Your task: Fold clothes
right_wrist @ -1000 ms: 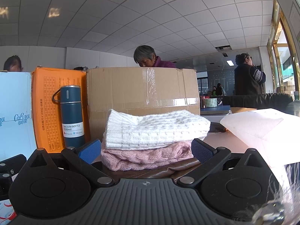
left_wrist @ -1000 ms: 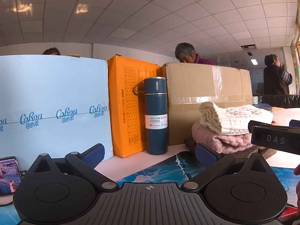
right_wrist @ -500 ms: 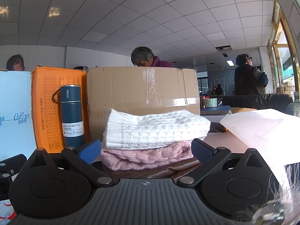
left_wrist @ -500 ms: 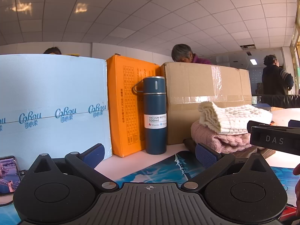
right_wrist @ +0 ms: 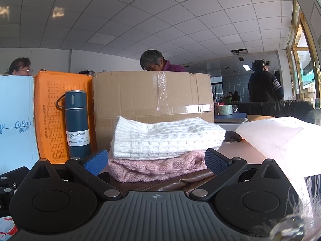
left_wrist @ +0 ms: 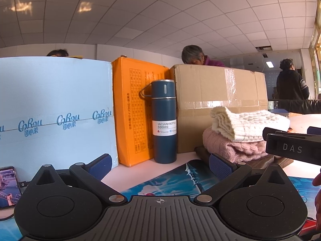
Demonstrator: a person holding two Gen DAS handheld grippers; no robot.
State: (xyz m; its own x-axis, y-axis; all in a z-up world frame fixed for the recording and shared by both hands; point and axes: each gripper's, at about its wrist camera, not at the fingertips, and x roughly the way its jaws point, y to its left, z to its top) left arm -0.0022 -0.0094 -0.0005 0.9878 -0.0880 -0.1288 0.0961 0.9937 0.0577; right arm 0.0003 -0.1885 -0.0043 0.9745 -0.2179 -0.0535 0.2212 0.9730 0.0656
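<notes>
A folded white knit lies on a folded pink knit, which rests on a brown garment. The stack stands right in front of my right gripper, which is open and empty, its blue pads on either side of the stack's near edge. In the left wrist view the same white knit and pink knit sit to the right. My left gripper is open and empty over a blue printed mat. The right gripper's body shows at the right edge.
Behind stand a light blue box, an orange box, a dark blue vacuum bottle and a taped cardboard box. A phone lies at the left. A pale pink sheet lies right of the stack. People stand behind.
None apart from a very slight shift of the left view; both grippers stay open and in place.
</notes>
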